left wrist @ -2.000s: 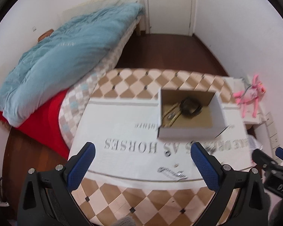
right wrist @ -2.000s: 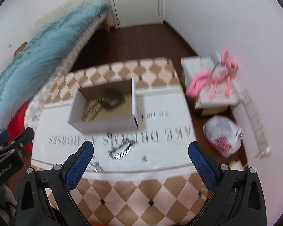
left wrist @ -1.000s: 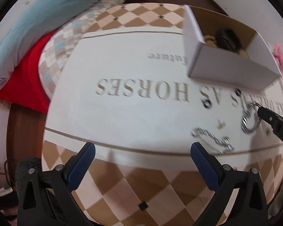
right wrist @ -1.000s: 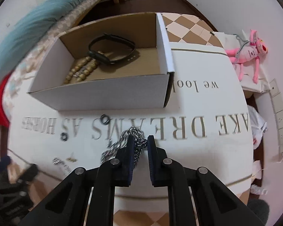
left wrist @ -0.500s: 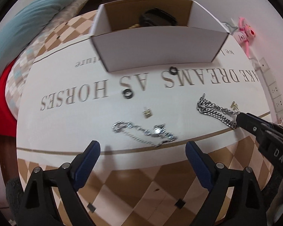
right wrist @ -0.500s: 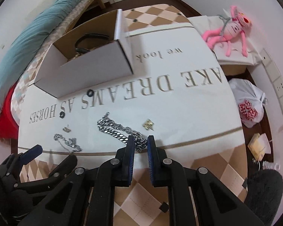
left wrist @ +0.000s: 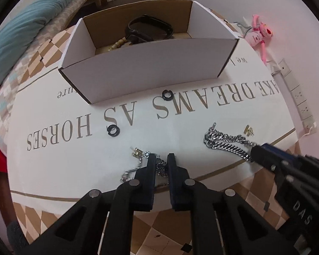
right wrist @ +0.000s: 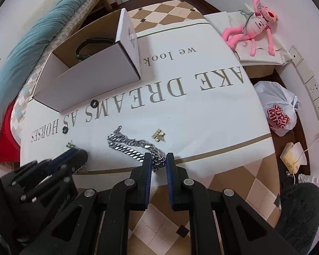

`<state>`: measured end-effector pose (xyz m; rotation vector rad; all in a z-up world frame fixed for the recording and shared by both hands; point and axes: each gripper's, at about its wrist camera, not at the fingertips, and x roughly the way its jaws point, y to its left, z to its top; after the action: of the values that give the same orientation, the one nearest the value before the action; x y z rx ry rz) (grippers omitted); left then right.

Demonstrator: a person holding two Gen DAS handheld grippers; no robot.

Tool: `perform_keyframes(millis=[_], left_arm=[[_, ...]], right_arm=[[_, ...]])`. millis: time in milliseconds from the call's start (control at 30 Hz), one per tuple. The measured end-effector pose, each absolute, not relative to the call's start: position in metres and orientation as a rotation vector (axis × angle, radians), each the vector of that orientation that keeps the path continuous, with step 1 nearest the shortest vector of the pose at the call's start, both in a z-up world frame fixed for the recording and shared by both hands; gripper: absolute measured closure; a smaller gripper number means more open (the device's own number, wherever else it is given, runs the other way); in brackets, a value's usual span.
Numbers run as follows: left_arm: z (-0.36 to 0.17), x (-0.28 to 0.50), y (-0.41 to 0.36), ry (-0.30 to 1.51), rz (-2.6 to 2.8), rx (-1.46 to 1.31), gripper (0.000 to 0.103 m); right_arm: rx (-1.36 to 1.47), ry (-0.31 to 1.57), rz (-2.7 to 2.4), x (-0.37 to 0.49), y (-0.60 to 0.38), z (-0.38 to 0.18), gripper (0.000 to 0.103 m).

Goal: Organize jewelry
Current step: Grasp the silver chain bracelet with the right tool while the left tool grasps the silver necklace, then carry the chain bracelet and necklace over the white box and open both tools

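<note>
On the white lettered cloth (left wrist: 53,110) lies a thin silver chain (left wrist: 162,169). My left gripper (left wrist: 161,159) points steeply down, its jaws closing, and the pads pinch that chain. A thick silver curb chain (right wrist: 127,146) lies near the cloth's front edge. My right gripper (right wrist: 158,159) is shut on its near end. The open white cardboard box (left wrist: 151,63) behind holds a black band (left wrist: 148,29) and a beaded bracelet (left wrist: 117,43). Two black rings (left wrist: 167,95) (left wrist: 113,130) and a gold earring (left wrist: 248,130) lie loose on the cloth.
Another small gold piece (left wrist: 137,152) lies just left of my left fingertips. A bed with a blue duvet (left wrist: 21,31) runs along the left. A pink plush toy (right wrist: 253,25), a plastic bag (right wrist: 280,108) and a wall power strip (left wrist: 297,93) are on the right.
My left gripper came in over the thin chain and its wide jaws closed on it. The right gripper stayed shut on the thick chain, pulling it toward the cloth's front edge.
</note>
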<state>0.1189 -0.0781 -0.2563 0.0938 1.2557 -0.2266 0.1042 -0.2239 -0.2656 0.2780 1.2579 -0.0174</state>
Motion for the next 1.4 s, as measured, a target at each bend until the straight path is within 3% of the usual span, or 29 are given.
perform_keyframes(millis=[67,567,1100,1400], left_arm=[[-0.251,0.119,-0.065,1.256,-0.22,0.058,0.101],[-0.19,0.095,0.031,1.18,-0.145,-0.168,0.101],[-0.079,0.15,0.007,1.0,-0.31,-0.201,0.101],[-0.1,0.227,-0.011,1.073,-0.332,-0.168,0.101]], right_arm=[[0.281,1.255,-0.003,0.104,-0.22,-0.263,0.089],[0.321,1.181,0.142,0.104,-0.185,-0.217,0.089],[0.297,0.998,0.276,0.143,-0.176,-0.109,0.089],[0.204,1.017,0.251,0.222,-0.184,-0.101,0.089]])
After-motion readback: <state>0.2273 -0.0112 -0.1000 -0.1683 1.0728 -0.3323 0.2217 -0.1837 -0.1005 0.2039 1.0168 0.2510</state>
